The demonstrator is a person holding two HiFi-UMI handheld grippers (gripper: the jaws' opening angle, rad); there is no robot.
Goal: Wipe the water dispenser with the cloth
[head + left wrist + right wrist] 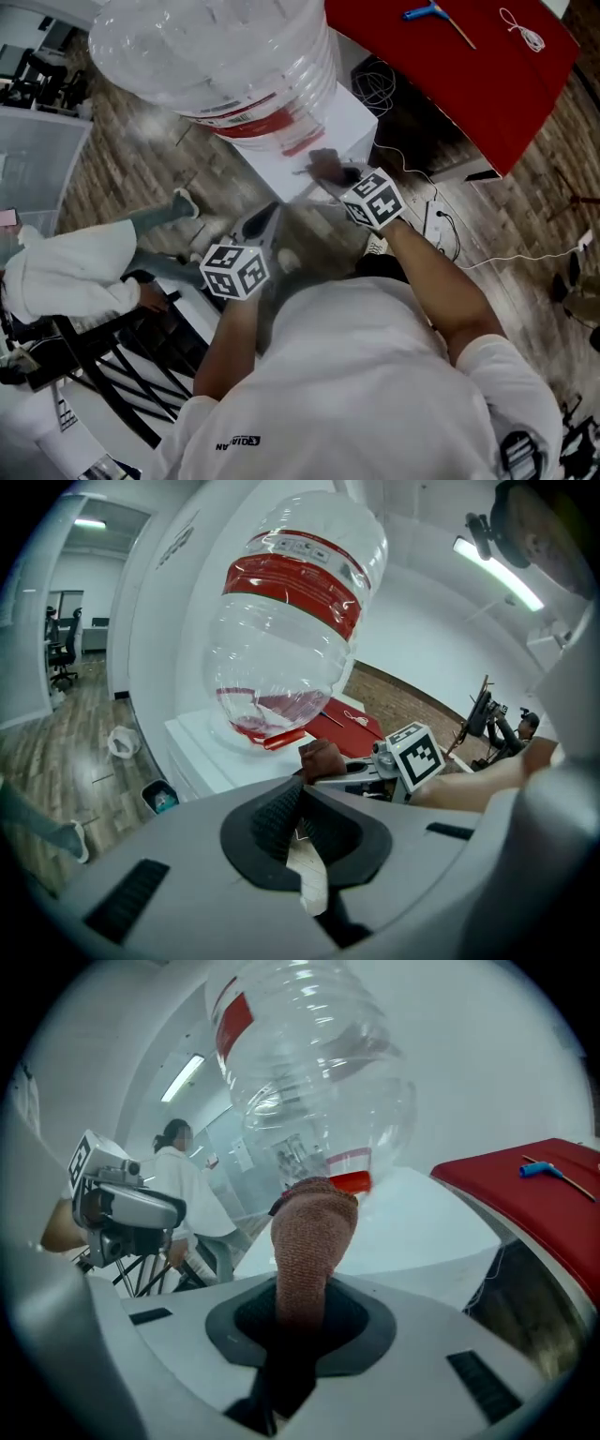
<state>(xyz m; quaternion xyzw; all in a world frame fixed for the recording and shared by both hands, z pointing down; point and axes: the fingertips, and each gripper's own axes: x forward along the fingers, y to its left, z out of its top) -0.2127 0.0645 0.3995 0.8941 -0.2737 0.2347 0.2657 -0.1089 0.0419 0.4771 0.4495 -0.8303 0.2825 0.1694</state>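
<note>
The right gripper point(298, 1309) clamps the cloth point(311, 1227), leaving its bunched end free to rub the water dispenser point(422, 1218) just beside the bottle point(319, 1063). The left gripper point(298, 825) (closed, empty) hangs farther off.

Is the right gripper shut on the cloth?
Shut on it: the cloth stands bunched upright, its lower end pinched between the right gripper's jaws.

white short-sleeved t-shirt point(375, 375), small dark logo point(239, 441) low on back. left gripper point(298, 794), right gripper point(300, 1288): grey shells, black ribbed pads point(277, 822), black-white marker cubes point(234, 270).
</note>
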